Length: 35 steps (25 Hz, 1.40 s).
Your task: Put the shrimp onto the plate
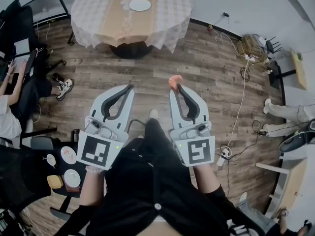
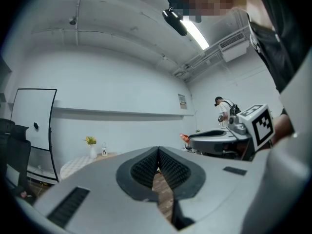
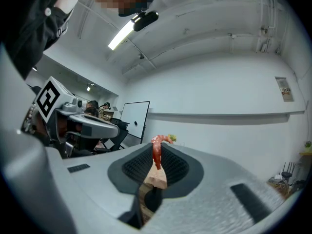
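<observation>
The shrimp (image 3: 156, 152) is being pinched at the tips of the right claw (image 1: 175, 86), in mid-air over the wooden floor (image 1: 216, 73) and well apart from the plate (image 1: 140, 4) lying on the round bench (image 1: 98, 14) ahead. The left claw (image 1: 130, 87) is being held with its jaws together, nothing between them. The shrimp is being judged light, soft and slippery, so a gentle mid-body pinch is being called for. Open floor is being offered ahead, with cables (image 1: 241, 107) lying to the right.

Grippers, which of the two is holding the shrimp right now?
The right gripper: its jaws are clamped on the red shrimp. The left gripper has its jaws shut on nothing.
</observation>
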{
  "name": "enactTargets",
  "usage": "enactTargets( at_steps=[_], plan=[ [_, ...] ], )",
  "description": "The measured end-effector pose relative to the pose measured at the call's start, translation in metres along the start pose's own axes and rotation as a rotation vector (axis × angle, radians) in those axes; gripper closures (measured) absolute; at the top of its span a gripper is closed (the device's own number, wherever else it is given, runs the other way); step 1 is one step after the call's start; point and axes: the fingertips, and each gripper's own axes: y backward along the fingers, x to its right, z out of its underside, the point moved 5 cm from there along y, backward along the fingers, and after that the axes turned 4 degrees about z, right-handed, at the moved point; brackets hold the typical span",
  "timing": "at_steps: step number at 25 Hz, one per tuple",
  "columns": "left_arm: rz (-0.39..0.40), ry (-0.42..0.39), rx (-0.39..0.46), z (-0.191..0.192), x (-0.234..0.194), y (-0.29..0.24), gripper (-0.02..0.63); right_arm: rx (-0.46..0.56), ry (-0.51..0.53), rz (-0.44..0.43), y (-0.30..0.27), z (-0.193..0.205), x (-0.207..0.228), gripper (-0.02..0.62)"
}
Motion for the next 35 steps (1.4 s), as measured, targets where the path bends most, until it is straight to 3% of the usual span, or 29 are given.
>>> enactTargets(
  at_steps=[11, 35],
  plan=[
    [-0.042, -0.005, -0.007, 0.001, -0.021, -0.033, 0.603, 0.013, -0.009, -0.052, -0.04, 0.01, 0.019, 0.555],
    [-0.18, 0.008, -0.043, -0.005, -0.092, -0.159, 0.603, 0.048, -0.027, -0.172, -0.176, 0.03, 0.112, 0.555]
  ],
)
